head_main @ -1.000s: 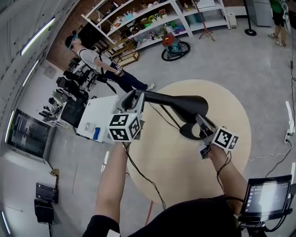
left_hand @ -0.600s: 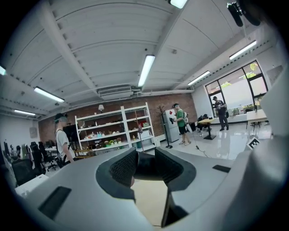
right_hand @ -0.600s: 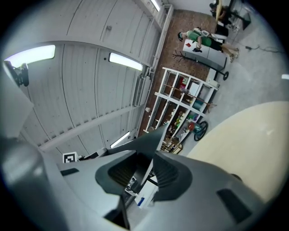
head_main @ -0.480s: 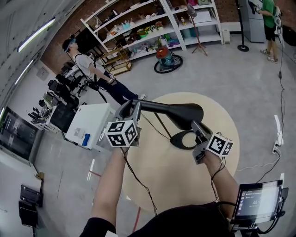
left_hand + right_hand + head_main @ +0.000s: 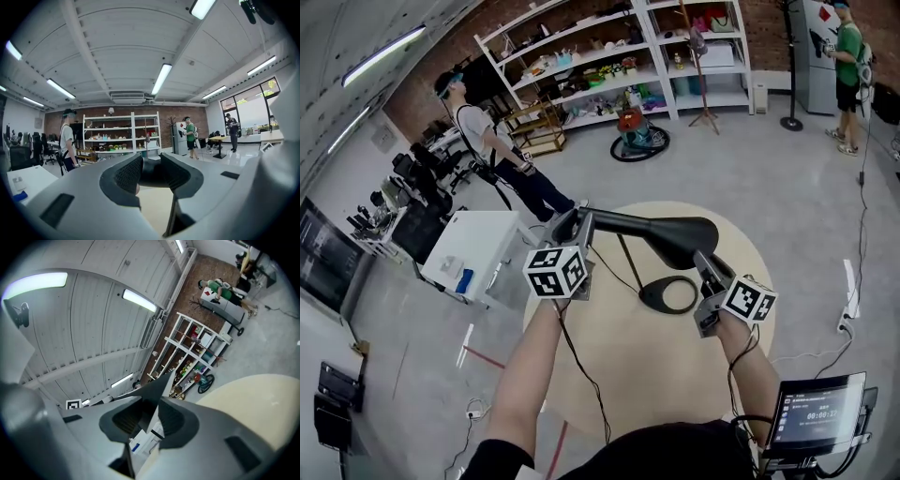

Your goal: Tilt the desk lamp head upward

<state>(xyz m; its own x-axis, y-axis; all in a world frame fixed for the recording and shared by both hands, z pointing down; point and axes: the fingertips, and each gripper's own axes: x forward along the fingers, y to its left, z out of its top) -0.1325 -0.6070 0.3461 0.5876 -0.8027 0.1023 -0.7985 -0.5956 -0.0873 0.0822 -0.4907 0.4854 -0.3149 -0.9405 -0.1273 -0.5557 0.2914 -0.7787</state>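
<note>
I'm clamping my left gripper (image 5: 573, 222) on the lamp head (image 5: 656, 228) at its narrow end. My right gripper (image 5: 706, 262), jaws just tightening, is pinching the wide end. The head is lying level between them, over the table (image 5: 649, 361).

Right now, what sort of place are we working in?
Probably a robotics lab or workshop: stocked white shelving, desks crowded with equipment, and another person wearing headgear. The desk lamp stands on a round table.

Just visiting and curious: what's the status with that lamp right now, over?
Left gripper clamped on thin end of lamp head. Right gripper gripping its wide end. Base rests on table. Nothing seen blocking.
</note>
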